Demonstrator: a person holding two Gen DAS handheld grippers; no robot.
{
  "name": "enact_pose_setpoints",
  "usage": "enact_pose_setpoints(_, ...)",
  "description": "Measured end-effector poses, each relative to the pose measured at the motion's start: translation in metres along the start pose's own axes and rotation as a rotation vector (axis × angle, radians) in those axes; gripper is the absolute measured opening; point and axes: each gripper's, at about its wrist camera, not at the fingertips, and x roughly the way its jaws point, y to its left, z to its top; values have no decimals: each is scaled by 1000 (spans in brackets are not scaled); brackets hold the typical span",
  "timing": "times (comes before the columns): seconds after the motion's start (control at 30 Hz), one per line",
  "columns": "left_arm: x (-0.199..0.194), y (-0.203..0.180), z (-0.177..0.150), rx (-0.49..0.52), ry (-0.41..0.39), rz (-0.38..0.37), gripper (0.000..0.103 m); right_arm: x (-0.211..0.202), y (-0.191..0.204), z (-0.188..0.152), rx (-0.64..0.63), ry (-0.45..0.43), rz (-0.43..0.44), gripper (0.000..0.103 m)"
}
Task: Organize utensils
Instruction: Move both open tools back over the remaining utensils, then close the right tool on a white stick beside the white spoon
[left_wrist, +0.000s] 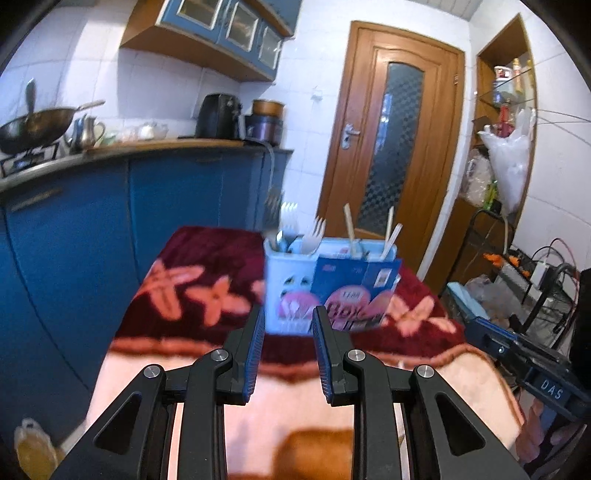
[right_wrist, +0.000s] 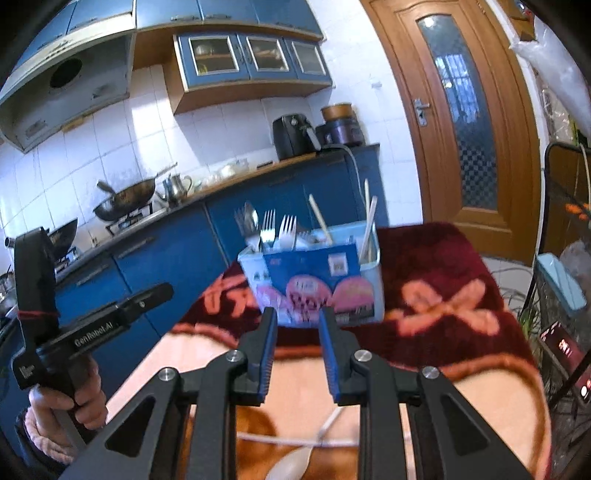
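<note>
A pale blue utensil box (left_wrist: 288, 291) with a blue and pink card front stands on the blanket-covered table (left_wrist: 207, 258). It holds forks (left_wrist: 314, 236), a spoon and chopsticks (left_wrist: 349, 229). It also shows in the right wrist view (right_wrist: 373, 273), with forks (right_wrist: 280, 229) and chopsticks (right_wrist: 369, 221). My left gripper (left_wrist: 289, 314) is open and empty, just short of the box. My right gripper (right_wrist: 297, 315) is open and empty, held above a white spoon (right_wrist: 291, 461) and thin white utensils (right_wrist: 280, 439) on the table. The left gripper's body (right_wrist: 74, 332) shows at the left of the right wrist view.
Blue kitchen cabinets (left_wrist: 147, 206) with a counter, wok (left_wrist: 33, 129) and kettle run along the left. A wooden door (left_wrist: 391, 140) stands behind the table. Cluttered racks and bags (left_wrist: 517, 288) crowd the right side. The table's front part is pale orange blanket (left_wrist: 295, 413).
</note>
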Motion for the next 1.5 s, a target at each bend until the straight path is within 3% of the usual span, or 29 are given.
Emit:
enact_pose_setpoints(0.4,-3,25,-41,-63,95,76,27,26,30,-62,-156,193,10,29)
enact_pose_setpoints(0.53,-5,30,-48,-78,103,91,27,31,40,-76,-229,236,25,37)
enact_pose_setpoints(0.77,-12,45,-60,-111,122,125,27,47,57,-94,-368,301,-12,40)
enact_pose_setpoints(0.93,-12,52,-67,-130,137,134,27,61,69,-94,-498,310,-63,41)
enact_pose_setpoints(1.27,-9,51,-68,-135,141,120,27,86,75,-79,-600,388,-64,42)
enact_pose_setpoints(1.5,-6,54,-70,-145,149,120,27,75,68,-69,-633,403,-4,42)
